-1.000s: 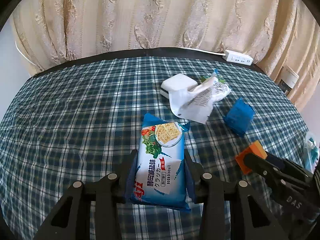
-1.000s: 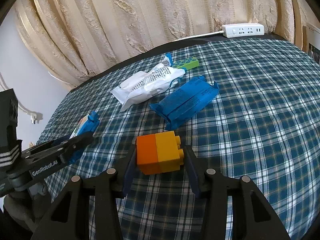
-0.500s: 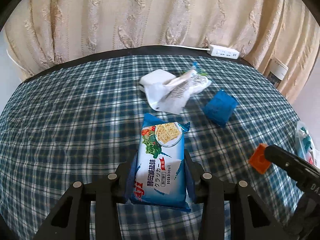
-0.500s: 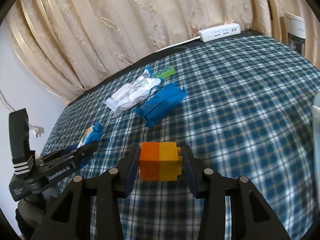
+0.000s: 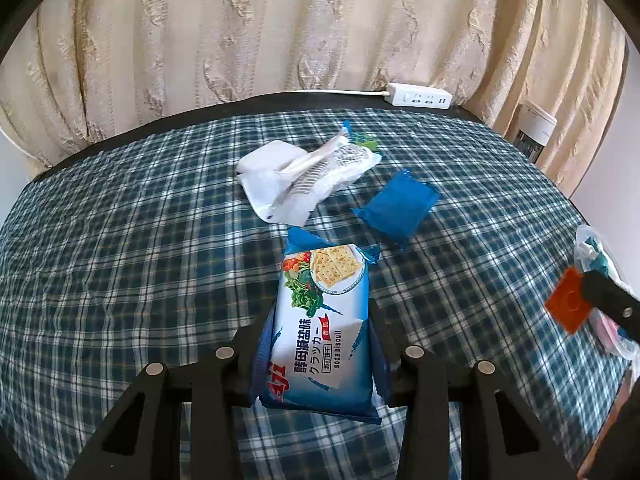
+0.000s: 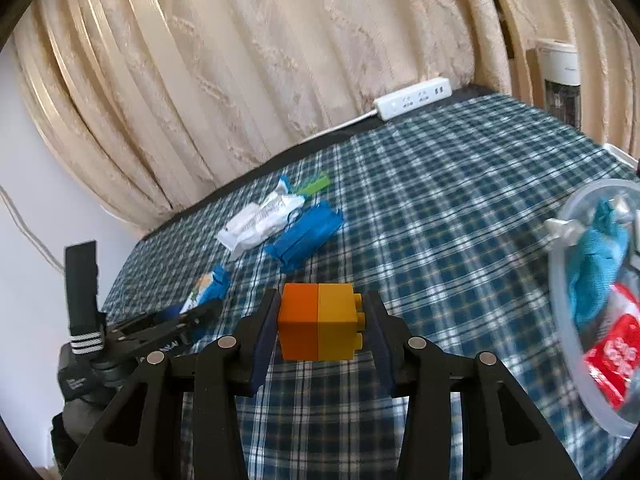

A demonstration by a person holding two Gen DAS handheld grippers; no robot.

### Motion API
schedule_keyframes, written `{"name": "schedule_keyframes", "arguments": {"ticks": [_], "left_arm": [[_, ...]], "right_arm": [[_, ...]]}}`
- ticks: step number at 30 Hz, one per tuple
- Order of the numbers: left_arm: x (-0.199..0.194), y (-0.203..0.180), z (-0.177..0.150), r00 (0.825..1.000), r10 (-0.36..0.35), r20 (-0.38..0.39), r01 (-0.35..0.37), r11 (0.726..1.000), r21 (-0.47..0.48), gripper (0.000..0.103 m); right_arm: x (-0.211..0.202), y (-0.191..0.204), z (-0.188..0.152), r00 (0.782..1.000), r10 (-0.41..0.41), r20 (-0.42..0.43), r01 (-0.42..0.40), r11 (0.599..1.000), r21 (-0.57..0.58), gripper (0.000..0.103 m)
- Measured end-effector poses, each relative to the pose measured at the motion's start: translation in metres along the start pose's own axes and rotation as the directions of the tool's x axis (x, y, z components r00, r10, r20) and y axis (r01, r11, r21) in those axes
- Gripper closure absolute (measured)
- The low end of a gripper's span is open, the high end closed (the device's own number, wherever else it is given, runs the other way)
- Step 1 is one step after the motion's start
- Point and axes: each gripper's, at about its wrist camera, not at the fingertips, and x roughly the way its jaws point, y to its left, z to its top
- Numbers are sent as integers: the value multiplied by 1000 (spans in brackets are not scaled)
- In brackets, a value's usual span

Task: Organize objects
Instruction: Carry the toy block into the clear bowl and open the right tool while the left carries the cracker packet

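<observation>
Table: covered in a blue plaid cloth, curtain behind, a white power strip at its far edge.
Clear bin: at the right side, just right of the right gripper; it already holds a teal packet and a red packet, so I judge it the drop place.
Soda biscuit pack: held above the near middle of the table, long axis pointing away. Light; the film is slippery and the crackers inside are brittle, so hold across the middle with mild pressure.
White wrapper: crumpled, far middle, apart from the grippers.
Blue pouch: just right of the wrapper, soft and flat.
Toy brick block: orange and yellow halves joined, stiff and light; flat sides suit a firm pinch, studs face right.
Left gripper: clamped on the biscuit pack's long sides.
Right gripper: clamped on the brick block, lifted off the cloth.
</observation>
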Motion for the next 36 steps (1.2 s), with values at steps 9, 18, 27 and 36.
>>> {"name": "schedule_keyframes", "arguments": {"ticks": [9,18,27,36], "left_arm": [[-3,-21,0,1000,-21,5,21,999,43,59],[-7,-44,0,999,-44,9,43,996,82,59],[-9,-64,1,998,-64,11,62,991,119,59],[-10,-80,-1,997,-78,7,76,987,142,59]], "right_arm": [[-45,-28,3,995,-54,79,50,998,45,59],[-92,-79,10,969,-183,164,161,977,139,59],[-111,-146,12,926,-339,168,290,921,259,59],[-108,-183,16,908,-397,137,342,888,308,59]]}}
